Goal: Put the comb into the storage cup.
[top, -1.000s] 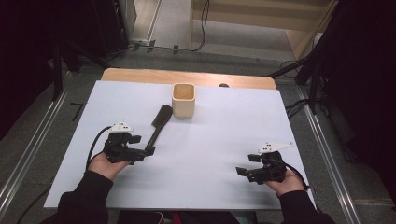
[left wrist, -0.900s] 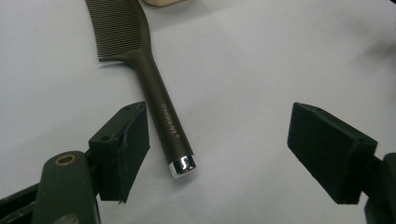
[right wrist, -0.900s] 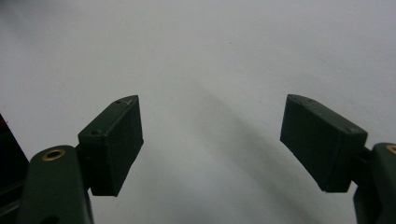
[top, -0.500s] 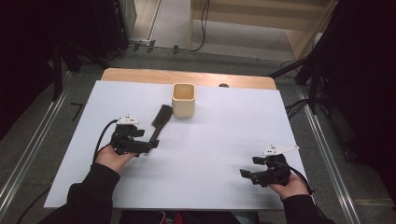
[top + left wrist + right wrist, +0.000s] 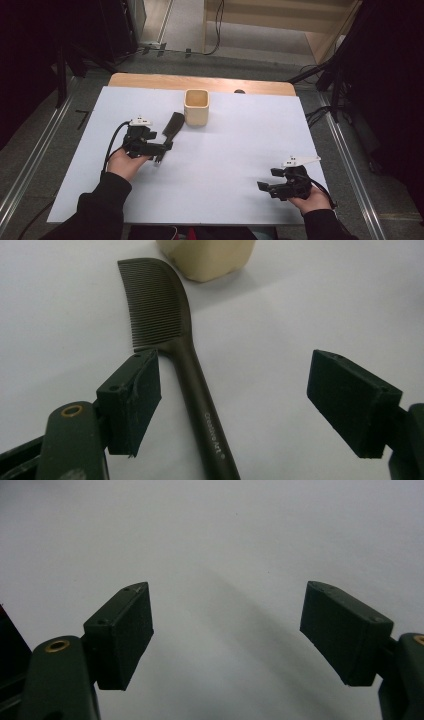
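Observation:
A black comb (image 5: 172, 127) lies flat on the white table sheet (image 5: 240, 145), its toothed end next to a cream square cup (image 5: 196, 107). In the left gripper view the comb (image 5: 172, 340) runs up toward the cup (image 5: 207, 257). My left gripper (image 5: 234, 400) is open, and the comb's handle lies between its jaws, close to the left jaw. In the high view that left gripper (image 5: 162, 150) is at the comb's handle end. My right gripper (image 5: 265, 189) is near the front right of the sheet. It is open (image 5: 227, 635) over bare sheet with nothing between its jaws.
The wooden table edge (image 5: 150, 80) shows behind the sheet. Metal rails (image 5: 350, 165) run along both sides of the table. Dark equipment and cables stand on the floor beyond.
My left gripper has moved forward and right along the comb until the handle lies between its jaws. My right gripper has drawn back toward the front edge.

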Tool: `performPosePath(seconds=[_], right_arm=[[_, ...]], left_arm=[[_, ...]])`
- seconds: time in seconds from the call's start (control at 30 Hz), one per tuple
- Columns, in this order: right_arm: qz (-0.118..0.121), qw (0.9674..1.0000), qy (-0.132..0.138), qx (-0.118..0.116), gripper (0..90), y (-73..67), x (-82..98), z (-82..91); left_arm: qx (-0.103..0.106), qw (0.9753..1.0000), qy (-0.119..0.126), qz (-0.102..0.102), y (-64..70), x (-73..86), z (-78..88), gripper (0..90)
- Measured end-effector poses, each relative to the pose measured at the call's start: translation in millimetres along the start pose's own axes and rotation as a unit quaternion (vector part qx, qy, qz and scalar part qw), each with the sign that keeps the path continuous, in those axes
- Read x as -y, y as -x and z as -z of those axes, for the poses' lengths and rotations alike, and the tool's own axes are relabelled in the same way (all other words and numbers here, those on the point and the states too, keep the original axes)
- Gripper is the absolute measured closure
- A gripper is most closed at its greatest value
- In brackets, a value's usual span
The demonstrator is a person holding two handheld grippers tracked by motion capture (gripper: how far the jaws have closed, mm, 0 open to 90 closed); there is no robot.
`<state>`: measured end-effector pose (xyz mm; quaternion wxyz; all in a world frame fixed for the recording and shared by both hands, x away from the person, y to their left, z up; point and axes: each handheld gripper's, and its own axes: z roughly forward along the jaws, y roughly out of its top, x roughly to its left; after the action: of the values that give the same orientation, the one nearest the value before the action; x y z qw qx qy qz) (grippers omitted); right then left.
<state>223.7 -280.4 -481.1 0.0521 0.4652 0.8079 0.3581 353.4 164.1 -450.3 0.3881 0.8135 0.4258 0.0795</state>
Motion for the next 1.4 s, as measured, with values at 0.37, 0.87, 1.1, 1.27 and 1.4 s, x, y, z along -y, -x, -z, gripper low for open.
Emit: performPosePath(seconds=[0.37,0.87,1.1,1.27,1.4], right_arm=[[0.001,1.0,-0.001,0.001,19.5,0.2,-0.1,-0.5],[0.003,1.0,-0.001,0.0,19.4,-0.4,-0.4,-0.4],[0.005,1.0,-0.001,-0.001,19.4,-1.0,-1.5,-0.7],[0.008,1.0,0.0,-0.003,19.4,-1.3,-3.2,-1.8],[0.011,0.9999,-0.001,-0.006,19.4,-1.9,-5.4,-3.6]], left_arm=[[-0.02,0.9998,0.0,0.003,-1.3,-4.0,-7.3,22.1],[-0.037,0.9993,-0.008,0.005,-2.0,6.7,-13.5,22.2],[-0.04,0.9991,-0.011,0.007,0.2,14.0,-15.6,22.4],[-0.043,0.9988,-0.02,0.008,1.4,19.2,-15.7,22.4],[-0.044,0.9987,-0.022,0.012,1.1,23.7,-15.0,23.1]])
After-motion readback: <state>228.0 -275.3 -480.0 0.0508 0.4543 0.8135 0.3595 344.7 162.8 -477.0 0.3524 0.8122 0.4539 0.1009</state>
